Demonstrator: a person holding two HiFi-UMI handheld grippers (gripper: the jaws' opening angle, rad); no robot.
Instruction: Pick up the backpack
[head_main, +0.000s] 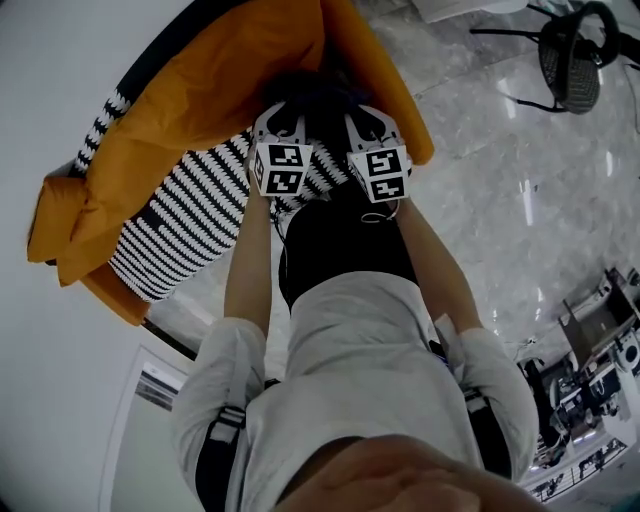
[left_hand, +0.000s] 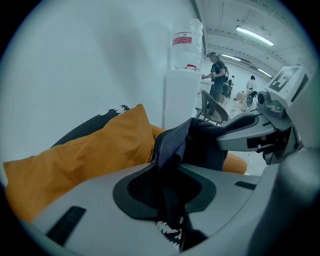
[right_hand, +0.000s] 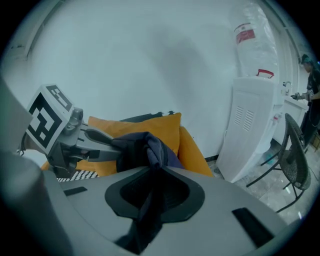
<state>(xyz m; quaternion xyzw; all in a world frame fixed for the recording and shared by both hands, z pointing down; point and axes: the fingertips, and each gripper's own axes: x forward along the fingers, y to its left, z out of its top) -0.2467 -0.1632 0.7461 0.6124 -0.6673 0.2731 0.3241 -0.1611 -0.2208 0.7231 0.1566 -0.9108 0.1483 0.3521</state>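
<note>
Dark navy fabric of backpack (left_hand: 175, 145) bunches between both pairs of jaws. Left gripper (head_main: 281, 125) is clamped on a fold; right gripper (head_main: 372, 122) likewise. Side by side, likely to share load. Bag held over orange cushion (head_main: 200, 100), beside striped cushion (head_main: 190, 220). Black mass between forearms probably bag body.

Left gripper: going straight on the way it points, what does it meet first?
The dark backpack, bunched at the tips of the left gripper, pinched between its jaws. Beyond it stands the white water dispenser, though depth is unclear.
</note>
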